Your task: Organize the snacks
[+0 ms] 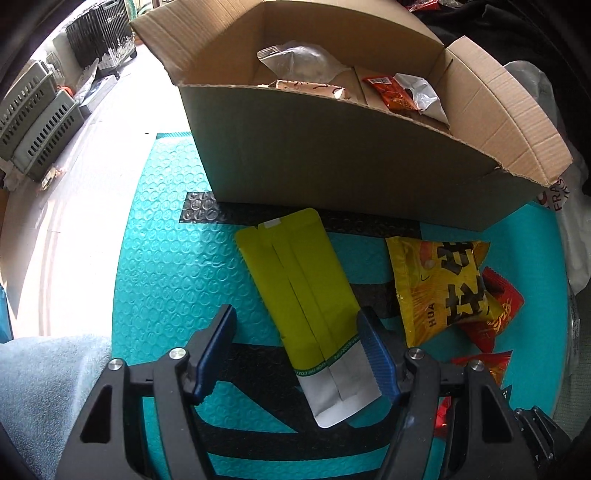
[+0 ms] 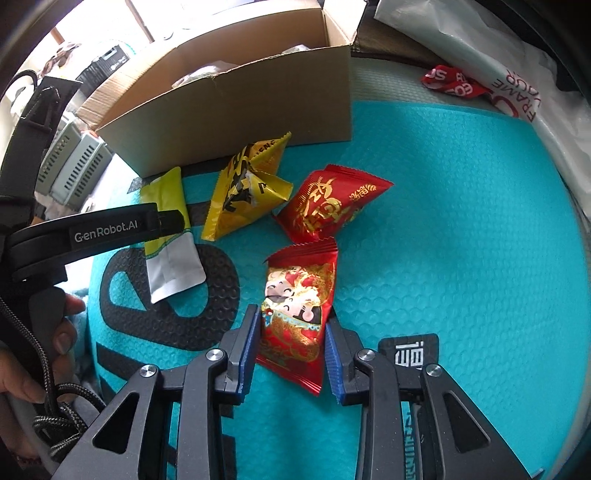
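Observation:
An open cardboard box [image 1: 332,155] stands on a teal bubble mat [image 1: 166,266] and holds several snack packets. In front of it lie a lime-green and white pouch [image 1: 306,295], a yellow packet [image 1: 443,284] and red packets [image 1: 495,314]. My left gripper [image 1: 297,328] is open, its jaws either side of the pouch's lower end. In the right wrist view, my right gripper [image 2: 293,325] is open around a red cartoon-printed packet [image 2: 299,306], not closed on it. A second red packet [image 2: 332,203], the yellow packet [image 2: 247,192] and the pouch [image 2: 170,236] lie beyond, before the box [image 2: 240,110].
Grey slotted baskets [image 1: 37,122] and a black crate [image 1: 99,33] stand at far left. A white plastic bag [image 2: 498,74] and a red wrapper [image 2: 450,83] lie at far right. A light blue towel [image 1: 48,387] is at lower left. The left gripper's body [image 2: 92,229] is left of the pouch.

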A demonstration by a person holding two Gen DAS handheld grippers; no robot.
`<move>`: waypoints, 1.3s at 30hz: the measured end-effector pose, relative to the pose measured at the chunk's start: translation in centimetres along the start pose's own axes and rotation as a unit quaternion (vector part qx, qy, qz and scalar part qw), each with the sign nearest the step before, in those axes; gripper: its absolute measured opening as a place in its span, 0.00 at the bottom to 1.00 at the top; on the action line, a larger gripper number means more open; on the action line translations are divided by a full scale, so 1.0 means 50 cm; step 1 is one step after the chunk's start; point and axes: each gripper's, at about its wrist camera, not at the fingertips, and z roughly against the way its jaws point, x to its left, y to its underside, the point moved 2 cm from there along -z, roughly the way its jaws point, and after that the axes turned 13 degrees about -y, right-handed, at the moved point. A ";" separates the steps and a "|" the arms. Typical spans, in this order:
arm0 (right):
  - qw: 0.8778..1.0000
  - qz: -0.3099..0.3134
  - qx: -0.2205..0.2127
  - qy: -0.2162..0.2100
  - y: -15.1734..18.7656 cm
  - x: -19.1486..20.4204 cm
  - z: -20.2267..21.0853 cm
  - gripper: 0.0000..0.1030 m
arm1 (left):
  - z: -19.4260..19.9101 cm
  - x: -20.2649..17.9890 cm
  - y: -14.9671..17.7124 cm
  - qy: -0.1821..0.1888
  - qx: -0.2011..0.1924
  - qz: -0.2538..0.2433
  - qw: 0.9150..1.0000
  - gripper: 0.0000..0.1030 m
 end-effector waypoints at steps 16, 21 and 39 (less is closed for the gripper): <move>1.000 -0.008 0.000 -0.002 0.003 -0.005 -0.006 0.31 | -0.008 -0.013 0.013 -0.005 -0.042 -0.040 0.998 0.44; 1.000 -0.013 -0.004 -0.006 0.008 -0.005 -0.003 0.31 | -0.003 0.000 0.035 0.026 -0.037 -0.049 0.998 0.42; 1.000 -0.006 0.012 -0.025 0.094 -0.004 0.027 0.31 | 0.056 -0.045 0.210 0.080 -0.016 -0.132 0.988 0.42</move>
